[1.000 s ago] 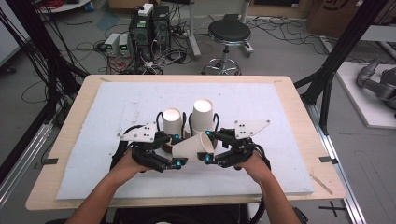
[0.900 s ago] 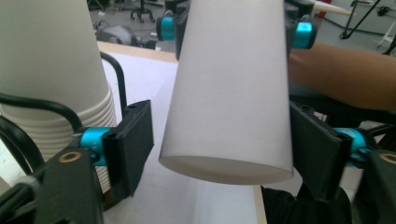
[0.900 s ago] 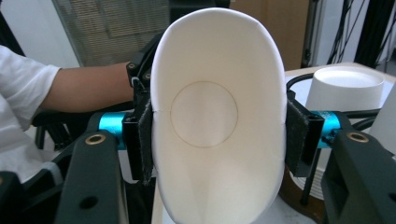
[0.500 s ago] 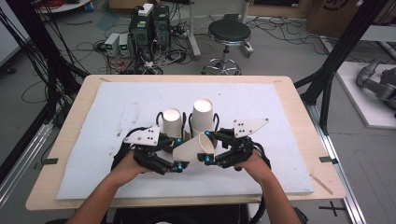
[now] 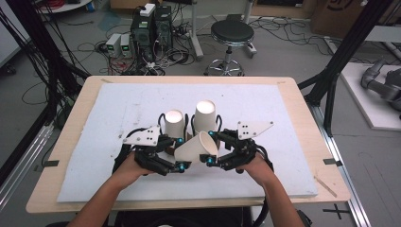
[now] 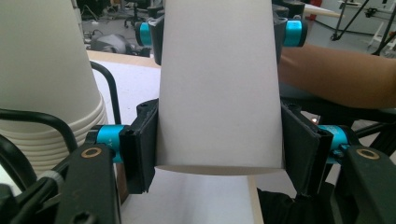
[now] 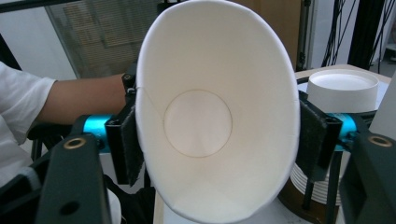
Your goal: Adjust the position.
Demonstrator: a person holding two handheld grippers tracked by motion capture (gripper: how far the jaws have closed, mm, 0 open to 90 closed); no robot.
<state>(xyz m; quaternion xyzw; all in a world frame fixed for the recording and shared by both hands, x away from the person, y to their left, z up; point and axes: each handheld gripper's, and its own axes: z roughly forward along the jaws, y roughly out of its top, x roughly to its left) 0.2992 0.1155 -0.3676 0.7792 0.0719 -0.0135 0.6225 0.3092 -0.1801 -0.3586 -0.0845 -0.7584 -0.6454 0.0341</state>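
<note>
A single white paper cup (image 5: 196, 149) lies on its side just above the white mat, held between both grippers. My left gripper (image 5: 182, 153) is shut on its base end, with the cup's wall (image 6: 219, 93) between the black jaws (image 6: 219, 140). My right gripper (image 5: 211, 147) is shut on the mouth end. In the right gripper view I look straight into the open cup (image 7: 201, 121), its rim squeezed into an oval between my right gripper's (image 7: 219, 140) jaws.
Two upside-down stacks of white cups stand just behind the grippers, one on the left (image 5: 174, 124) and a taller one on the right (image 5: 205, 113). The left stack (image 6: 46, 84) is close beside my left gripper. The white mat (image 5: 283, 109) covers the wooden table (image 5: 326, 156).
</note>
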